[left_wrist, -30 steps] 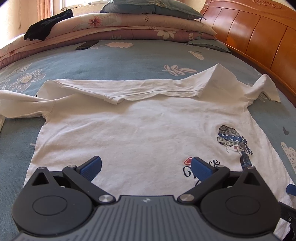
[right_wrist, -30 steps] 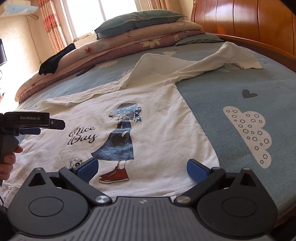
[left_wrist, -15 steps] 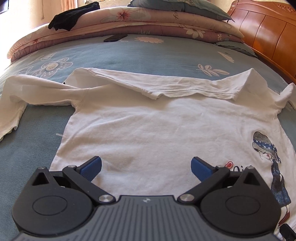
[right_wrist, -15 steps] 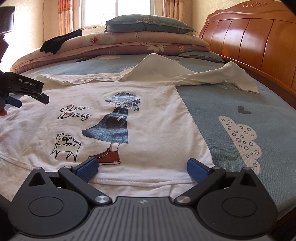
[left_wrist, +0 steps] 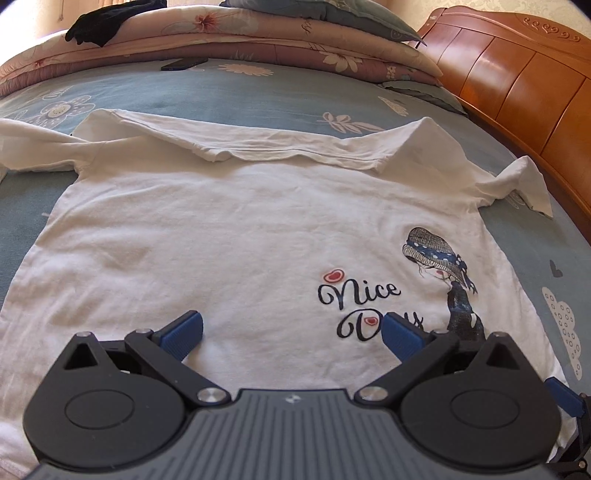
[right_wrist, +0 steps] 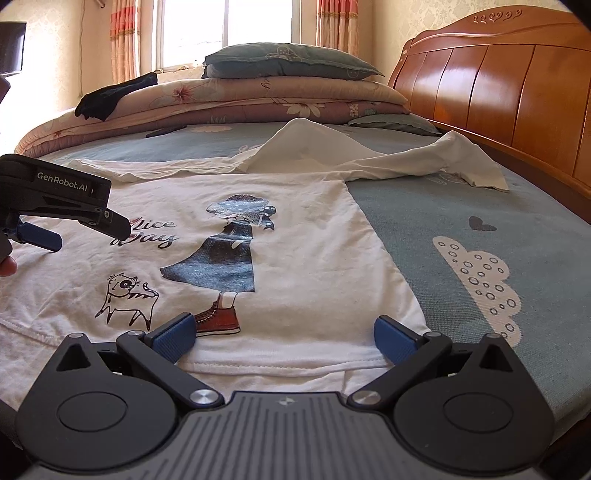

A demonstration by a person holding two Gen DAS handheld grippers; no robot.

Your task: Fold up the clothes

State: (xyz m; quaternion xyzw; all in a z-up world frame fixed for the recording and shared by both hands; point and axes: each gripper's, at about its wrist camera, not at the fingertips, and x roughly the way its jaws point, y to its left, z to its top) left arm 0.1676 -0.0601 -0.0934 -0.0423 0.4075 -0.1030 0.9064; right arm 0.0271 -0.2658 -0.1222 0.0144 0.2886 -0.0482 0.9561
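A white T-shirt (left_wrist: 229, 236) printed with a girl, a cat and "Nice Day" lies spread on the blue bed; in the right wrist view the T-shirt (right_wrist: 295, 236) has its hem nearest me. Its far shoulder edge is folded over toward me, and one sleeve (right_wrist: 469, 162) trails toward the headboard. My left gripper (left_wrist: 291, 332) hovers open low over the shirt's middle, nothing between its fingers. My right gripper (right_wrist: 282, 336) is open just above the hem near the printed red shoe. The left gripper (right_wrist: 74, 210) also shows at the left of the right wrist view, held by a hand.
Folded quilts (right_wrist: 240, 99) with a pillow (right_wrist: 288, 62) are stacked at the far end of the bed. A black garment (left_wrist: 107, 24) lies on them and a dark phone (left_wrist: 184, 63) on the sheet. A wooden headboard (right_wrist: 498, 85) runs along the right.
The left gripper has swung right over the shirt, bringing the "Nice Day" print under it. The right gripper has dropped lower and pulled back to the hem. Both stay open.
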